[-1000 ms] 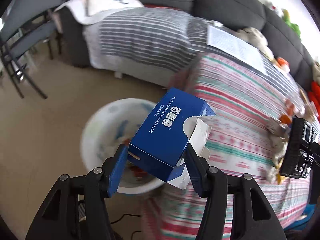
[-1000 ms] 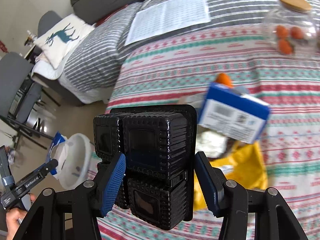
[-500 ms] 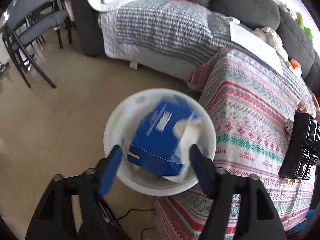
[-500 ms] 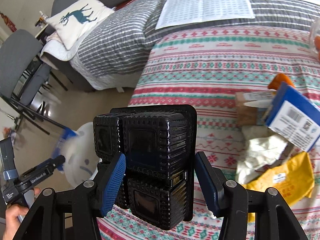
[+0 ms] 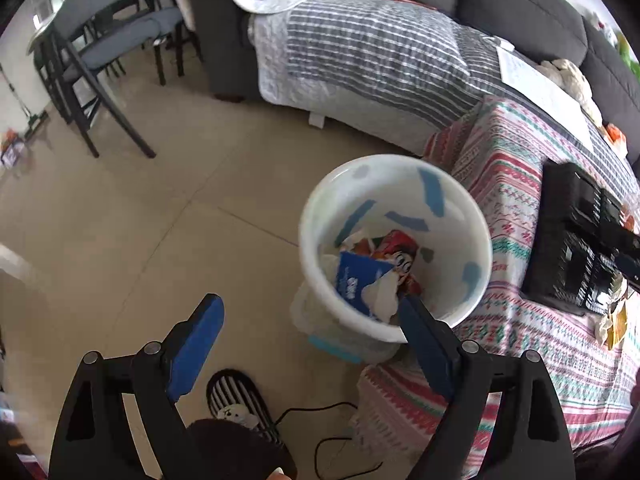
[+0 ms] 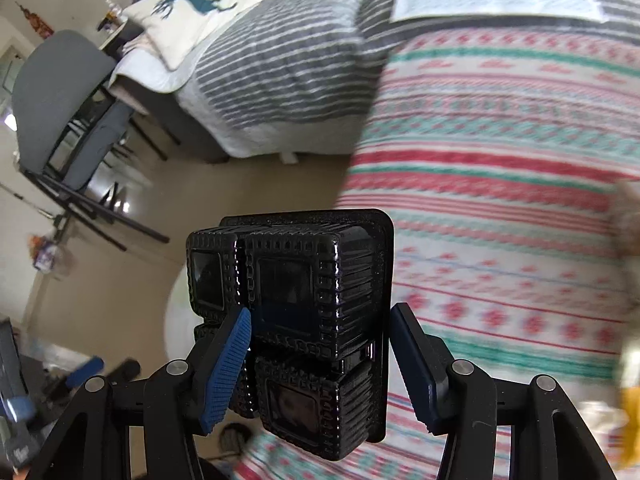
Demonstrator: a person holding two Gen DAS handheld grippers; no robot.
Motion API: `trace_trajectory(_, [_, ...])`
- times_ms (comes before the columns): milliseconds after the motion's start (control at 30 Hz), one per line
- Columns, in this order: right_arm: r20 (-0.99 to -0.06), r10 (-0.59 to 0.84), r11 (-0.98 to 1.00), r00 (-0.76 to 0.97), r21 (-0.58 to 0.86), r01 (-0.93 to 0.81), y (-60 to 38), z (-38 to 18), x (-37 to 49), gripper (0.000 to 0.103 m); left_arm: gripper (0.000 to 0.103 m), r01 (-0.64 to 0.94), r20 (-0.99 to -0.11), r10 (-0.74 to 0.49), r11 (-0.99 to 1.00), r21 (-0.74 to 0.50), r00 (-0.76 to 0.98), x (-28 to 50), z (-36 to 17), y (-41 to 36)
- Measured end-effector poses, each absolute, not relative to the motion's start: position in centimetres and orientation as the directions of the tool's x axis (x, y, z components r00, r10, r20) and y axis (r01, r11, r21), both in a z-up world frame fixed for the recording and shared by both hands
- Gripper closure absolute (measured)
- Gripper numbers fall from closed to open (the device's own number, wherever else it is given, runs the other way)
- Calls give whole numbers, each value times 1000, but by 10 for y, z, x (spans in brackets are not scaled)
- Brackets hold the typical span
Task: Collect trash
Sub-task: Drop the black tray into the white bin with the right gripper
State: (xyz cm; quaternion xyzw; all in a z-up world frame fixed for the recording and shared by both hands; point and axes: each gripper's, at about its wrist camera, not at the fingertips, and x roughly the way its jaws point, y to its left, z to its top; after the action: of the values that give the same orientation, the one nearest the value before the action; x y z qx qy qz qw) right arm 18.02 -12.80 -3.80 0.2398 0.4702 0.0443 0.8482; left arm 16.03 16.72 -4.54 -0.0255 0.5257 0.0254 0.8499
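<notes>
A white bin (image 5: 460,208) with blue patches stands on the floor beside the table. A blue box (image 5: 354,280) lies inside it on top of colourful wrappers. My left gripper (image 5: 310,308) hovers just above and in front of the bin, its jaws opening with nothing between them. My right gripper (image 6: 320,314) is shut on a black plastic tray (image 6: 304,280) held upright over the table's left edge. The tray (image 5: 572,240) also shows at the right of the left wrist view. The bin (image 6: 176,320) is a blur behind the tray.
The table wears a red, green and white patterned cloth (image 6: 500,200). Crumpled yellow wrappers (image 5: 612,320) lie on it at the far right. A sofa with a grey striped blanket (image 5: 380,52) stands behind. Dark chairs (image 5: 92,64) stand at the left. A striped slipper (image 5: 236,396) and a cable lie on the floor.
My left gripper has let go of the blue box, which dropped into the bin, and its jaws have spread. My right gripper carried the black tray left, toward the table's edge.
</notes>
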Motion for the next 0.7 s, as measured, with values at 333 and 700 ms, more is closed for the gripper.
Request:
trace_trajectory(333, [-734, 421, 832, 532, 546, 94, -66, -77, 224, 37, 12, -67, -899, 31, 998, 1, 438, 153, -45, 188])
trace_trajectory(700, [-764, 346, 873, 545, 475, 111, -78, -68, 210, 24, 12, -28, -904, 12, 1000, 1, 428, 155, -44, 174])
